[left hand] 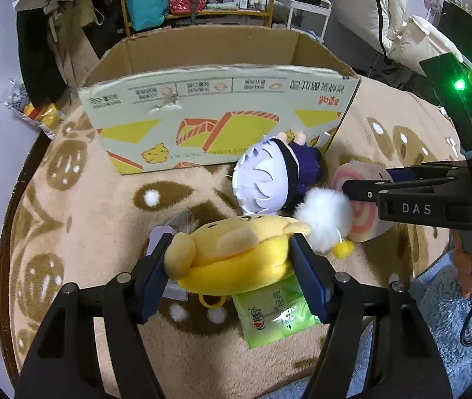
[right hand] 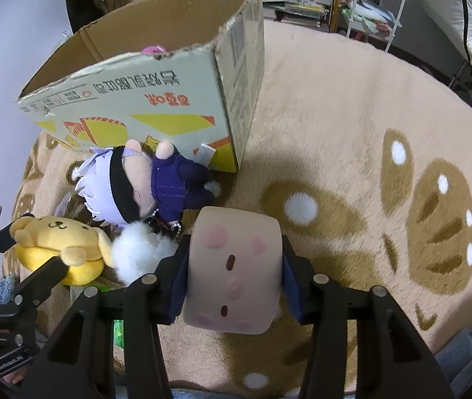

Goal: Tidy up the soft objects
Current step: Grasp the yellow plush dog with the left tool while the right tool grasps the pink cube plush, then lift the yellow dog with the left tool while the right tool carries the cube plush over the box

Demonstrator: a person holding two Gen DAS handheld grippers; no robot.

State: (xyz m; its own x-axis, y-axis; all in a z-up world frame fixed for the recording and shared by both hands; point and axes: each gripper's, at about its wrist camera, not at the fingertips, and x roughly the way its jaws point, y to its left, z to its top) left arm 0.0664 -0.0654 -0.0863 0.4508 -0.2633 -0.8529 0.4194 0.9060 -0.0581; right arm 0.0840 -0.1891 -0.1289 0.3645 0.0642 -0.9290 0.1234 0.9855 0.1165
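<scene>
Yellow plush (left hand: 236, 252) sits clamped between the left gripper (left hand: 232, 266) jaws.

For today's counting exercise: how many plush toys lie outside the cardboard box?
4: yellow dog plush in the left tongs, pink roll plush in the right tongs, white-haired doll by the box, white fluffy plush between them. Others may be hidden.

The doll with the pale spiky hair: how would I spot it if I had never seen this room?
Find the big cardboard box standing on the tan rug. The doll lies on the rug right against the box's printed front. Unlike the yellow dog plush and the pink roll-shaped plush nearby, it has lavender-white hair, a black blindfold and a dark purple outfit.
</scene>
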